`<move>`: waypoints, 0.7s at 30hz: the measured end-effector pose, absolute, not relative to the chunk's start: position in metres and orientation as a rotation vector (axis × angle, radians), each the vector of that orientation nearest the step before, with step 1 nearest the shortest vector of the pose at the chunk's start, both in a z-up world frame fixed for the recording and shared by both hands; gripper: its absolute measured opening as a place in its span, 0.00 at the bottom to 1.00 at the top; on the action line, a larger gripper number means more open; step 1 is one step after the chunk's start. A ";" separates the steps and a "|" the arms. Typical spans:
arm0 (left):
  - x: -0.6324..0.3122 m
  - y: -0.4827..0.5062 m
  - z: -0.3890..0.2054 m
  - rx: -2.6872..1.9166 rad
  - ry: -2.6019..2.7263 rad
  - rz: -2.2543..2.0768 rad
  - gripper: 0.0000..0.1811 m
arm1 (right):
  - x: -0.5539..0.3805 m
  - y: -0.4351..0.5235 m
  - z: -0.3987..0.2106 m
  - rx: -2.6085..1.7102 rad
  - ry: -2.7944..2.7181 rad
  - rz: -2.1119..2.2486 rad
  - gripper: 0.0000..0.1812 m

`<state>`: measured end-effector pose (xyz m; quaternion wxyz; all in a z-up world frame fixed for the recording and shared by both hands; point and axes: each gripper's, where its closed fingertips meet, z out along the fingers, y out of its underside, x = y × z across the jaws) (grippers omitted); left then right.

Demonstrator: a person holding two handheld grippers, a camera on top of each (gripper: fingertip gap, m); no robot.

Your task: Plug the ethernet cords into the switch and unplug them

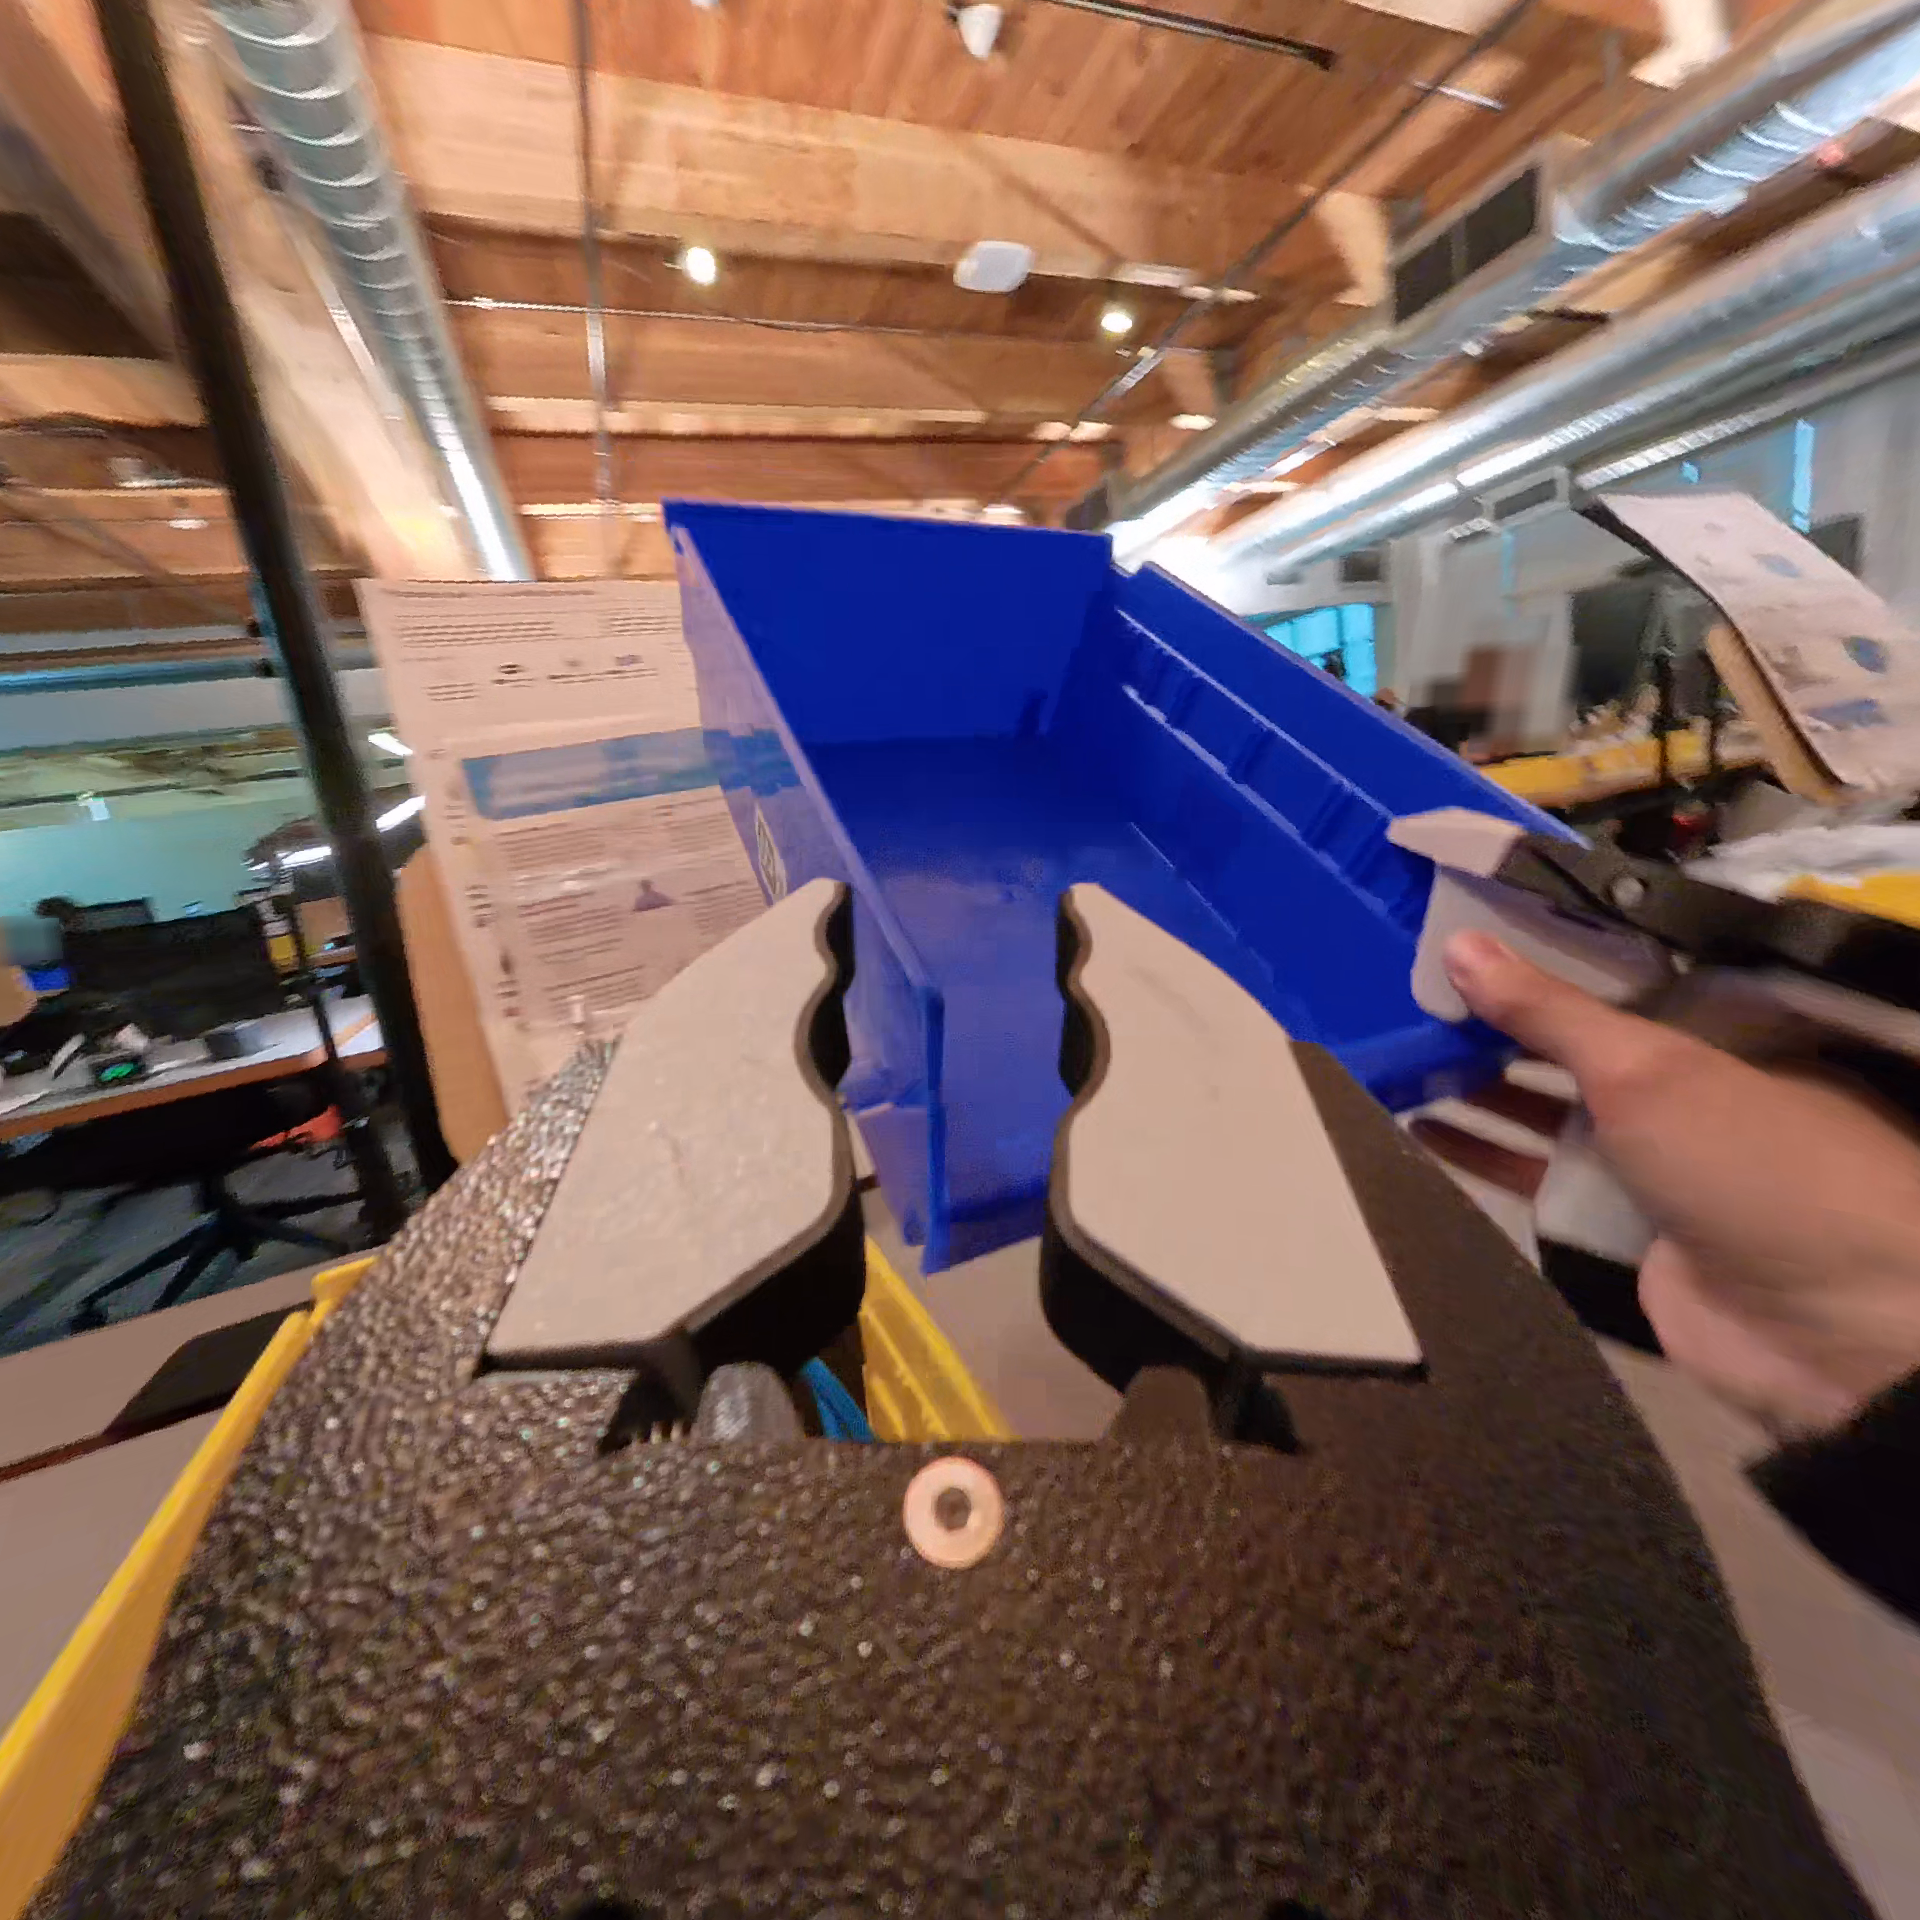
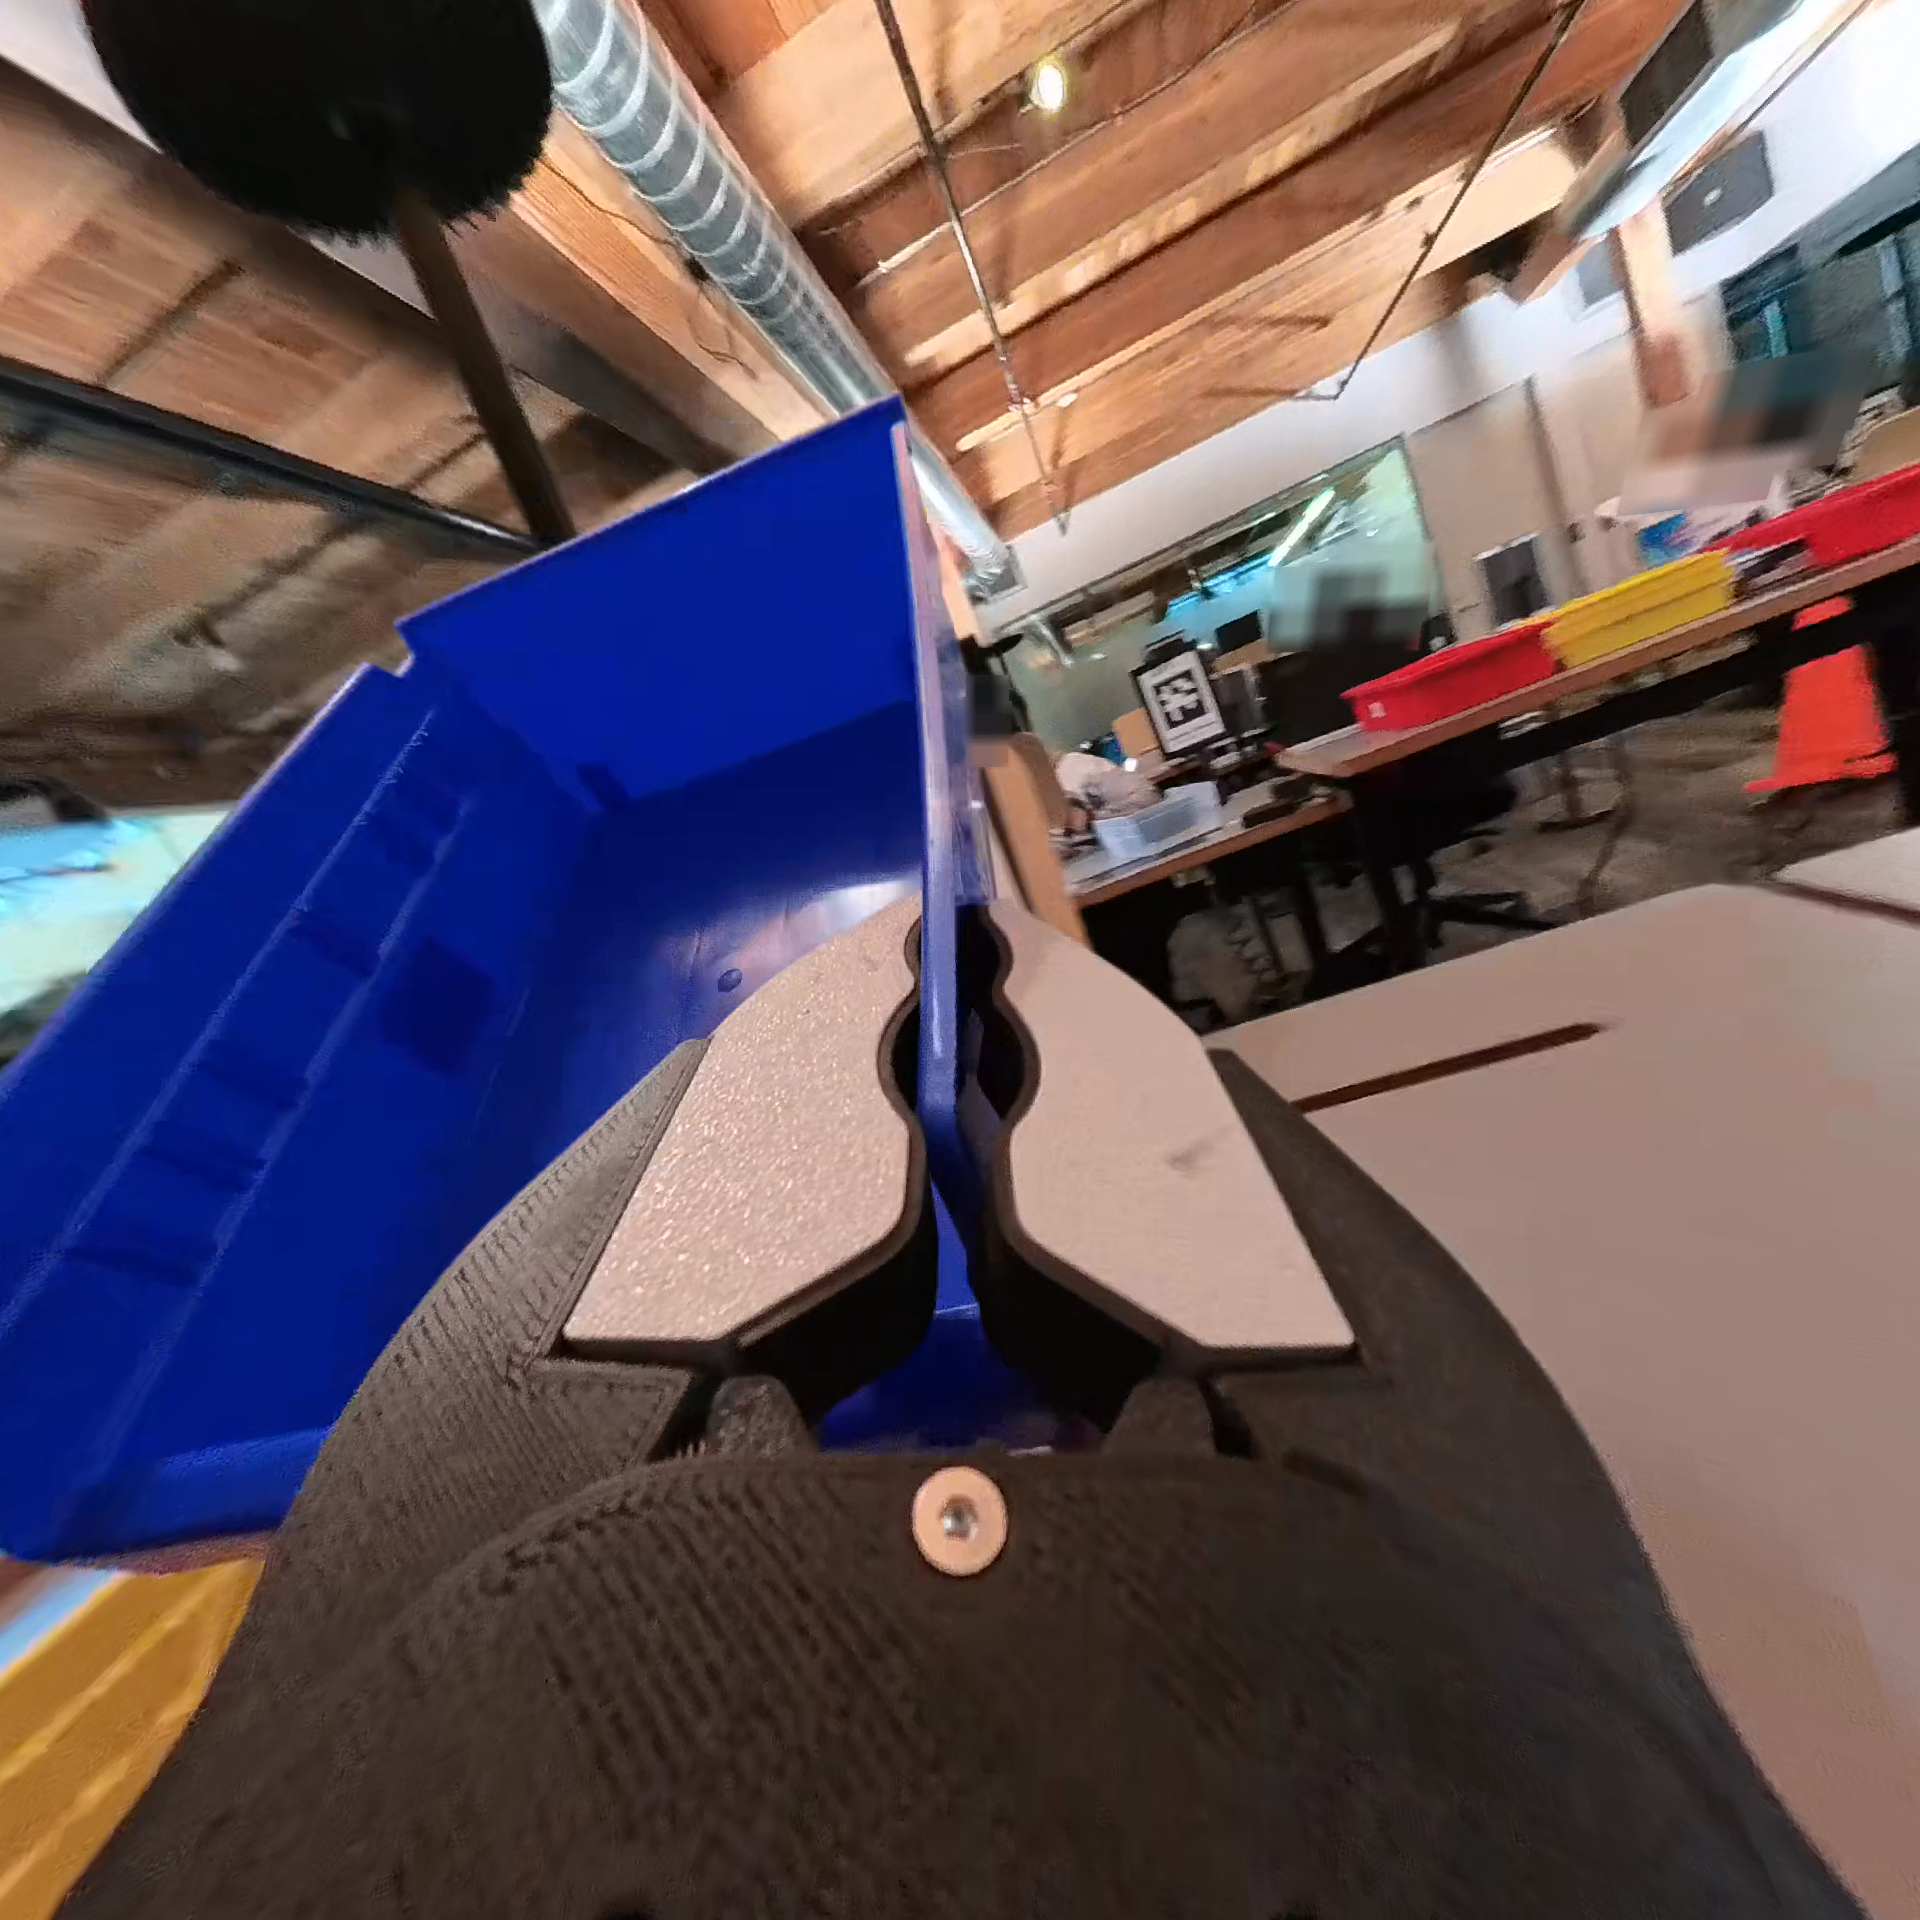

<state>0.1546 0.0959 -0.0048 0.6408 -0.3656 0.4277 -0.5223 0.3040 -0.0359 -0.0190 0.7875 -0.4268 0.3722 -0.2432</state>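
A: So, how far along is the plugging?

B: Hard to judge. No switch shows in either view, and the only hint of ethernet cords is a bit of blue cable glimpsed in the yellow plastic bin under the left gripper. I cannot tell whether the plugging is done or not begun.

A: What are the grippers doing?

B: The right gripper is clamped on the right wall of an empty, tilted blue plastic bin, lifted above the bench. The left gripper's fingers stand apart, holding nothing, with the bin's near left corner between them.

A: And a hand?

B: The person's hand grips the right tool at the right edge.

A: The surface?

B: A pale grey bench with a dark slot.

A: The room?

B: A workshop: timber ceiling, silver ducts, far benches carrying red and yellow trays, an orange cone, a poster board on the left.
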 end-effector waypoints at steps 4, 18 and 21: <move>0.143 0.096 -0.017 -0.825 1.094 -1.196 0.27 | 0.335 -0.091 -0.022 -0.951 0.857 -0.611 0.02; 0.106 0.297 -0.154 -1.626 1.211 -0.955 0.40 | 0.455 -0.221 -0.124 -1.308 1.206 -0.797 0.02; 0.112 0.301 -0.171 -1.674 1.251 -0.960 0.34 | 0.470 -0.225 -0.145 -1.372 1.265 -0.830 0.02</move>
